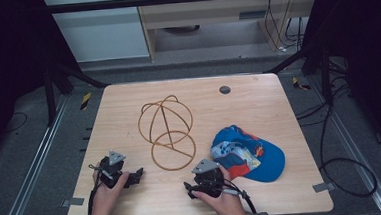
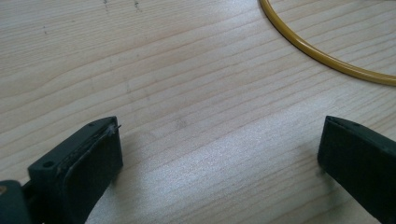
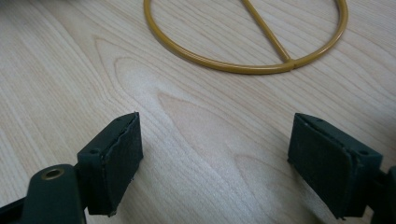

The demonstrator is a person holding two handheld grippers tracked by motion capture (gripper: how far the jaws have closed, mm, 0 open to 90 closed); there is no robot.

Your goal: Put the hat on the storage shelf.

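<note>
Right now both grippers sit low on the table (image 1: 257,91) w/ jaws apart, nothing between: left gripper (image 2: 219,154), right gripper (image 3: 215,158). Wire hat frame (image 1: 168,131) lies mid-table (cap (image 1: 254,153) just right of it).

Each hand carries a black two-jaw gripper. The left gripper (image 1: 132,177) has a compact black housing topped by a grey three-cornered plate with small dark holes near its corners. A black cable trails from the housing back along the forearm. The right gripper (image 1: 189,189) has the same build: black body, grey triangular top plate, and a black cable looping behind the hand. In the gripper views, each jaw is a thick, dark block faced with a flat, matt black pad (image 3: 122,156); the pad edges look slightly rough. A small recessed screw hole sits on each jaw's outer face, and a brass-coloured ring fitting marks the base. A dark sleeve edge shows at the right wrist.
</note>
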